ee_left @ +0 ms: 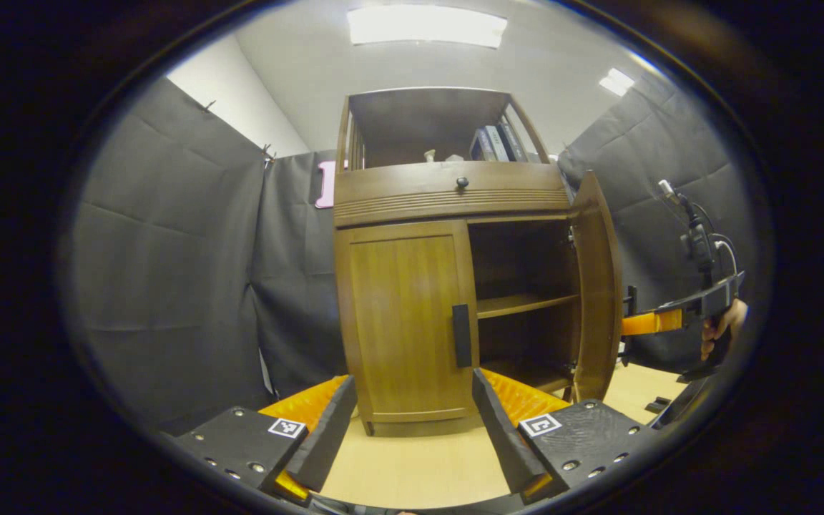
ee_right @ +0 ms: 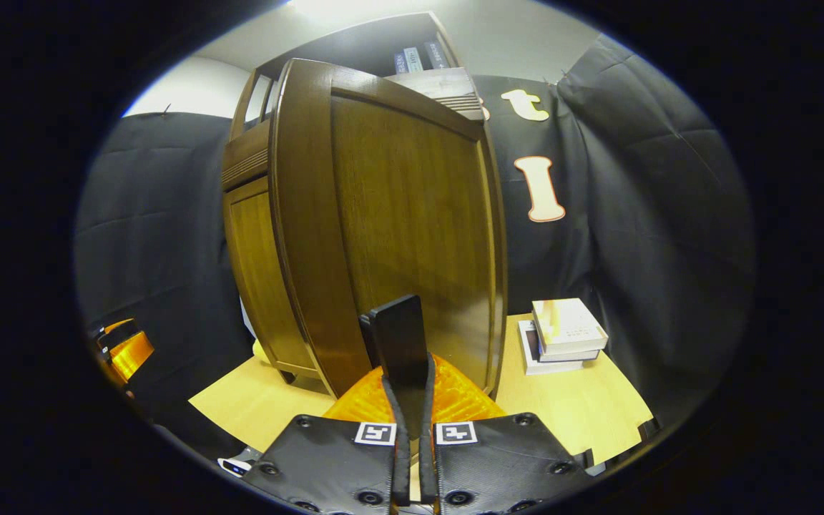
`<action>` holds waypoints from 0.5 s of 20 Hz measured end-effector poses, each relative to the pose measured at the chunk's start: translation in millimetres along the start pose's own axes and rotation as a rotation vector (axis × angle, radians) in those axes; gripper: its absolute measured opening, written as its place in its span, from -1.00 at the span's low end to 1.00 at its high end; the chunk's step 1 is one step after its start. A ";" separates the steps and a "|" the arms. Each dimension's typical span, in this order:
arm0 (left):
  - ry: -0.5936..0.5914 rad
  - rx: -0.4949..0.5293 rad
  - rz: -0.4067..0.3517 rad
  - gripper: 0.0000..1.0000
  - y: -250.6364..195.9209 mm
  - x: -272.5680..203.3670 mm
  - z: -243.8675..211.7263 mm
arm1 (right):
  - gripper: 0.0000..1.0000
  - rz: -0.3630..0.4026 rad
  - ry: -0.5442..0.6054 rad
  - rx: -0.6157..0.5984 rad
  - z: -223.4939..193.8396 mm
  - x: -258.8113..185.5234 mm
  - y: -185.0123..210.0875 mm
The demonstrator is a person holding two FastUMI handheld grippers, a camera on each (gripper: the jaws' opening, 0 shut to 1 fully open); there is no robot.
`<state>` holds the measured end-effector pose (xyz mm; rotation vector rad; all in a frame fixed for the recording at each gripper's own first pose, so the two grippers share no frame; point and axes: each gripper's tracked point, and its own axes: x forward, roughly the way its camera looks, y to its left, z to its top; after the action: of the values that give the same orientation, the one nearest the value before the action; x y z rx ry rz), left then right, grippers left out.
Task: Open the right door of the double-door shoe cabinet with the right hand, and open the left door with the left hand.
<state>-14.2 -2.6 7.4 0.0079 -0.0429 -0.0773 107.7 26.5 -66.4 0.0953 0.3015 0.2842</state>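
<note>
The wooden shoe cabinet (ee_left: pixel 412 193) stands straight ahead in the left gripper view. Its left door (ee_left: pixel 405 322) is closed, with a black vertical handle (ee_left: pixel 461 335) at its inner edge. My left gripper (ee_left: pixel 412 422) is open, low in front of that door and short of the handle. The right door (ee_left: pixel 596 286) is swung out, showing a shelf (ee_left: pixel 523 304) inside. In the right gripper view that door (ee_right: pixel 398 229) is close in front, and my right gripper (ee_right: pixel 407 380) is shut on its black handle (ee_right: pixel 399 336). The right gripper (ee_left: pixel 659 322) also shows beside the open door, held by a hand (ee_left: pixel 723 330).
The cabinet stands on a light wooden tabletop (ee_left: pixel 412 465). Above the doors are a drawer with a small knob (ee_left: pixel 462 182) and books (ee_left: pixel 496 143) on the top shelf. A stack of books (ee_right: pixel 562 336) lies on the table right of the open door. Black cloth walls surround the booth.
</note>
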 end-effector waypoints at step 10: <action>0.003 0.001 -0.035 0.84 -3.8 0.9 -0.8 | -0.96 -0.136 -0.040 0.031 -5.8 -22.9 -65.4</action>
<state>-13.5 -6.5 6.6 0.0099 -0.0399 -0.1123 102.1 -42.3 -74.3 0.1103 0.2710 0.1422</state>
